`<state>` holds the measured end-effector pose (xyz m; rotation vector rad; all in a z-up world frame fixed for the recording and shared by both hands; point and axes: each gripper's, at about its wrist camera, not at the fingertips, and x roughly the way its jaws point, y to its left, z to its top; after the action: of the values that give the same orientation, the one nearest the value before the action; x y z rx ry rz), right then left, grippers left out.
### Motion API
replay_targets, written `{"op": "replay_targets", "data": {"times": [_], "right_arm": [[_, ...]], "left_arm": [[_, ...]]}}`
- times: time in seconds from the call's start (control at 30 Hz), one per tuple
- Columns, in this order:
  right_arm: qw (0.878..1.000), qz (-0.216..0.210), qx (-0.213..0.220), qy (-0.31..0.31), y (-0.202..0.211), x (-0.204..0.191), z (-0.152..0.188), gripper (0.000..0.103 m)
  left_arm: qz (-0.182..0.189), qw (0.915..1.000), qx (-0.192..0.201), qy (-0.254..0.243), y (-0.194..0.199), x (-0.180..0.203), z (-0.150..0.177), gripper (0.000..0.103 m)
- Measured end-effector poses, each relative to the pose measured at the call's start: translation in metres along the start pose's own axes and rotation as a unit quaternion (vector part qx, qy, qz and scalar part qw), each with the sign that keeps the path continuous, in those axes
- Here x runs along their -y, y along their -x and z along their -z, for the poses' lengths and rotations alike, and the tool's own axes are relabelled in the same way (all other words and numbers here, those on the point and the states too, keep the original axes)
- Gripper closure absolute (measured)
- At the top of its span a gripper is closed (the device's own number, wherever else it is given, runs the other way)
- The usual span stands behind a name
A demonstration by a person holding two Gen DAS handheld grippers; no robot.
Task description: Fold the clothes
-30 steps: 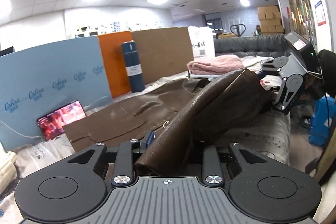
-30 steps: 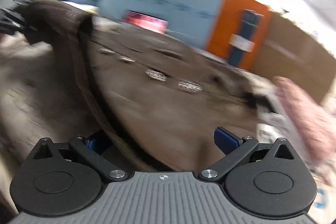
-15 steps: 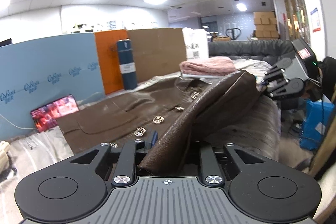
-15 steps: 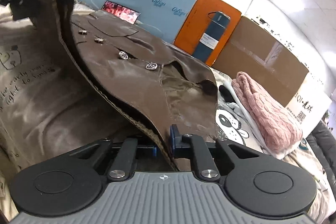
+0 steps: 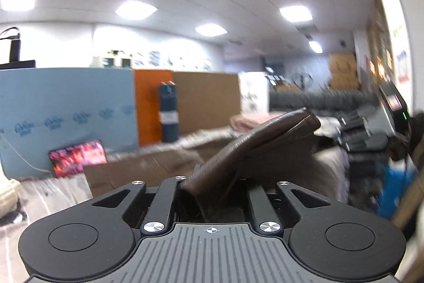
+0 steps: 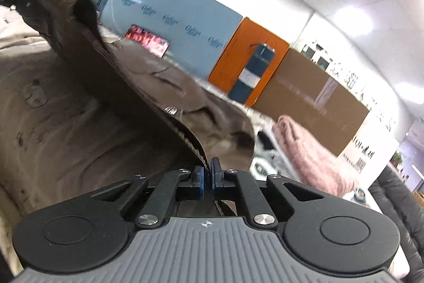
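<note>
A dark brown leather coat [image 6: 111,86] with metal buttons lies spread on a cloth-covered surface, one side lifted. My left gripper [image 5: 212,177] is shut on its edge, and the brown coat [image 5: 254,142] rises from the jaws toward the right. My right gripper [image 6: 207,174] is shut on the coat's front edge between its blue pads [image 6: 215,171]. The right gripper also shows at the far right of the left wrist view [image 5: 371,129]. The lifted edge stretches between the two grippers.
A blue foam board [image 5: 66,108], an orange board [image 5: 151,102] and a cardboard sheet [image 5: 206,100] stand at the back. A dark blue flask [image 5: 168,113] stands before them. A lit tablet [image 5: 78,158] leans left. A folded pink sweater [image 6: 312,153] lies right.
Both grippers have risen with the coat's edge. The left view now tilts up toward the ceiling, and the lifted edge is pulled tighter between them.
</note>
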<state>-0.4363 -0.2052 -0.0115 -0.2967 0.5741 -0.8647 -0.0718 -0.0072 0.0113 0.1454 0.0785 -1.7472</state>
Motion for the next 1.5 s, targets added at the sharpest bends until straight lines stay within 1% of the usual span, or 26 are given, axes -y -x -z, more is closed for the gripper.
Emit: {"op": "replay_targets", "data": {"times": [0.07, 0.13, 0.17, 0.2, 0.3, 0.43, 0.57, 0.63, 0.8, 0.83, 0.97, 1.03, 1.2, 1.23, 1.27, 1.3, 1.33, 1.37, 1.4, 1.43, 1.47, 1.5], "right_arm": [[1.000, -0.004, -0.013, -0.016, -0.011, 0.009, 0.002, 0.090], [0.999, -0.014, -0.024, -0.035, -0.020, 0.019, 0.005, 0.088], [0.998, -0.021, -0.022, -0.050, -0.024, 0.025, 0.006, 0.087], [0.997, -0.027, -0.015, -0.066, -0.026, 0.033, 0.007, 0.087], [0.992, -0.043, 0.029, -0.114, -0.032, 0.056, 0.002, 0.090], [0.986, -0.040, 0.085, -0.135, -0.052, 0.079, -0.017, 0.091], [0.984, -0.047, 0.091, -0.146, -0.096, 0.093, -0.031, 0.092], [0.983, -0.059, 0.083, -0.154, -0.119, 0.098, -0.034, 0.092], [0.980, -0.085, 0.057, -0.168, -0.169, 0.109, -0.036, 0.095], [0.980, -0.088, 0.053, -0.169, -0.179, 0.112, -0.037, 0.095], [0.979, -0.084, 0.056, -0.179, -0.200, 0.121, -0.041, 0.096], [0.978, -0.079, 0.055, -0.182, -0.213, 0.122, -0.042, 0.096], [0.982, -0.069, 0.017, -0.176, -0.247, 0.116, -0.042, 0.096], [0.982, -0.067, 0.008, -0.175, -0.253, 0.115, -0.042, 0.095], [0.983, -0.066, -0.003, -0.172, -0.258, 0.113, -0.041, 0.095], [0.984, -0.063, -0.008, -0.169, -0.260, 0.112, -0.041, 0.094], [0.984, -0.059, -0.012, -0.167, -0.261, 0.111, -0.042, 0.090], [0.984, -0.057, -0.010, -0.167, -0.260, 0.111, -0.041, 0.081], [0.984, -0.054, -0.007, -0.169, -0.258, 0.112, -0.041, 0.074], [0.983, -0.050, -0.006, -0.174, -0.257, 0.113, -0.040, 0.059], [0.982, -0.047, -0.003, -0.183, -0.255, 0.116, -0.039, 0.052], [0.981, -0.044, 0.000, -0.191, -0.253, 0.118, -0.037, 0.051]], "left_arm": [[-0.009, 0.9997, 0.013, 0.017, -0.007, -0.008, -0.004, 0.092], [-0.020, 0.9994, 0.017, 0.024, -0.016, -0.014, -0.008, 0.092], [-0.025, 0.9992, 0.018, 0.026, -0.021, -0.017, -0.009, 0.092], [-0.032, 0.9989, 0.018, 0.028, -0.027, -0.020, -0.011, 0.092], [-0.062, 0.9973, 0.016, 0.036, -0.048, -0.034, -0.019, 0.092], [-0.076, 0.9943, -0.002, 0.074, -0.082, -0.069, -0.023, 0.092], [-0.090, 0.9893, -0.020, 0.113, -0.116, -0.105, -0.028, 0.092], [-0.097, 0.9861, -0.029, 0.132, -0.132, -0.122, -0.030, 0.092], [-0.101, 0.9760, -0.057, 0.185, -0.168, -0.159, -0.012, 0.095], [-0.100, 0.9751, -0.058, 0.189, -0.172, -0.165, -0.010, 0.095], [-0.099, 0.9729, -0.049, 0.203, -0.181, -0.180, -0.010, 0.095], [-0.099, 0.9689, -0.058, 0.219, -0.185, -0.187, -0.005, 0.095], [-0.101, 0.9576, -0.081, 0.258, -0.195, -0.202, 0.009, 0.094], [-0.101, 0.9550, -0.085, 0.265, -0.197, -0.206, 0.012, 0.093], [-0.102, 0.9524, -0.089, 0.273, -0.199, -0.209, 0.015, 0.088], [-0.102, 0.9498, -0.094, 0.281, -0.200, -0.212, 0.018, 0.088], [-0.102, 0.9470, -0.098, 0.288, -0.202, -0.215, 0.020, 0.086], [-0.102, 0.9441, -0.103, 0.296, -0.204, -0.218, 0.023, 0.084], [-0.103, 0.9412, -0.107, 0.303, -0.206, -0.221, 0.026, 0.083], [-0.103, 0.9382, -0.112, 0.311, -0.208, -0.224, 0.029, 0.079], [-0.105, 0.9356, -0.115, 0.317, -0.209, -0.226, 0.031, 0.075], [-0.112, 0.9344, -0.115, 0.318, -0.204, -0.224, 0.029, 0.071]]}}
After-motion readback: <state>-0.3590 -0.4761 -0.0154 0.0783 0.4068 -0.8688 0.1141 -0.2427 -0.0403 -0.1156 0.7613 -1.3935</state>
